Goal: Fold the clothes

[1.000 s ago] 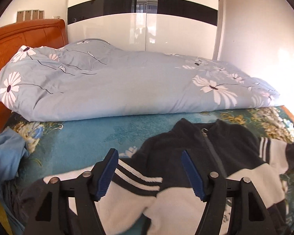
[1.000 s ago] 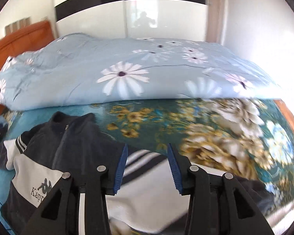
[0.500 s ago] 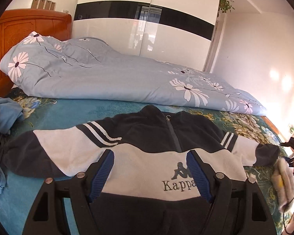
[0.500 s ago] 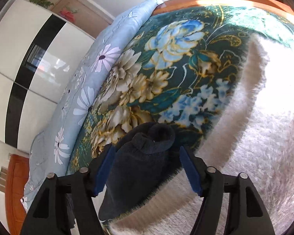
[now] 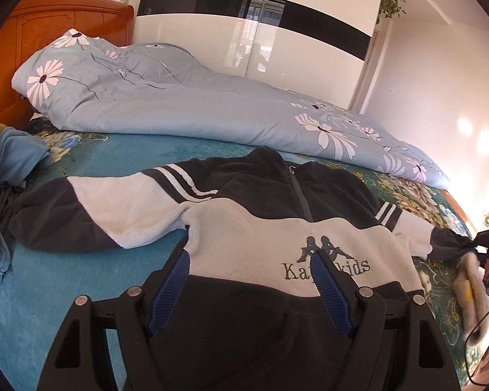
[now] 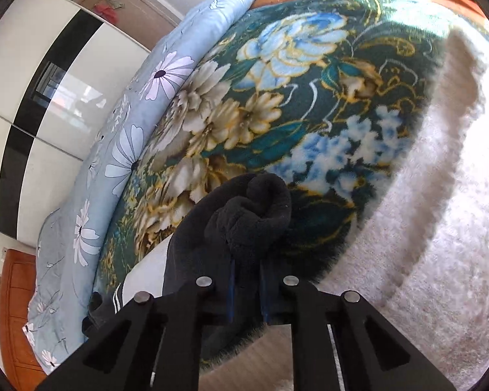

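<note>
left hand-held gripper point(image 5: 251, 288): black angular frame; ribbed blue pads; silver round screws | right hand-held gripper point(image 6: 247, 290): same black frame; blue pads; four silver screws

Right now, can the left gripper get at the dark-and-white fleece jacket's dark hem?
Probably yes. The left gripper hangs open right over the fleece jacket's dark hem, nothing between; the right gripper pinches the far cuff.
</note>
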`<move>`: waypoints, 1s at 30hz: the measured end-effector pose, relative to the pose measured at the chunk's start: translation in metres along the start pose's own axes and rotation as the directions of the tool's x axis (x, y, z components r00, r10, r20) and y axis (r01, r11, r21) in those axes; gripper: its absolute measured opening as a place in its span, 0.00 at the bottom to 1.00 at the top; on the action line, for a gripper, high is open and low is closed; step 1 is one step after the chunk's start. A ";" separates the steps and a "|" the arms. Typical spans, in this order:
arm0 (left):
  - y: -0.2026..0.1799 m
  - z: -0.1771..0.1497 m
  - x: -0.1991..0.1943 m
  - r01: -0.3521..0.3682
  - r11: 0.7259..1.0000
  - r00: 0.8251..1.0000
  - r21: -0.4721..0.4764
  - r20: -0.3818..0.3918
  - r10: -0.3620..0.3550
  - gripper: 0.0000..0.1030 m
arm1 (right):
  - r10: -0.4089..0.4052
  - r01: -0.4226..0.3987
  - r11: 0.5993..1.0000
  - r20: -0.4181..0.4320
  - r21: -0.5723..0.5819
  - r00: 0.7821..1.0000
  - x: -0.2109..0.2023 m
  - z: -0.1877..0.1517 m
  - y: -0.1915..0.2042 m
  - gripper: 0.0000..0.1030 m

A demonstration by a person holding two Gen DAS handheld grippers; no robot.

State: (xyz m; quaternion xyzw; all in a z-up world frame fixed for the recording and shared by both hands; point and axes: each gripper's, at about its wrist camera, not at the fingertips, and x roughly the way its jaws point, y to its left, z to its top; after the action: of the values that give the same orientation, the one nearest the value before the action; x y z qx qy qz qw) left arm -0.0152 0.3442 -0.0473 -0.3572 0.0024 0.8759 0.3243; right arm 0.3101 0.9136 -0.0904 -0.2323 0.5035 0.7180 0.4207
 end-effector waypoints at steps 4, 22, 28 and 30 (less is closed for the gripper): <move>0.021 -0.006 -0.007 -0.020 0.998 1.000 -0.052 -0.001 0.020 0.77 | -0.036 0.045 0.992 0.081 -0.115 0.996 -0.028 -0.001 0.035 0.11; 0.114 -0.046 -0.030 -0.034 0.928 0.999 -0.371 0.009 0.040 0.77 | 0.173 -0.038 0.622 0.090 -0.782 0.981 -0.056 -0.233 0.406 0.11; 0.139 -0.060 -0.039 -0.048 0.909 0.999 -0.415 -0.018 0.044 0.77 | 0.122 -0.088 0.514 -0.029 -0.853 0.992 0.021 -0.353 0.456 0.11; 0.148 -0.059 -0.045 -0.056 0.908 0.998 -0.415 -0.020 0.053 0.77 | 0.074 -0.092 0.484 -0.065 -0.870 0.995 0.050 -0.388 0.461 0.11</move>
State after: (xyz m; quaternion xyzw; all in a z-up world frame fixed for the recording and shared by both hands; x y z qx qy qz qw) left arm -0.0385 0.1882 -0.0969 -0.4214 -0.1723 0.8636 0.2166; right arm -0.1377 0.5115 -0.0342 -0.3950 0.0858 0.8912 0.2057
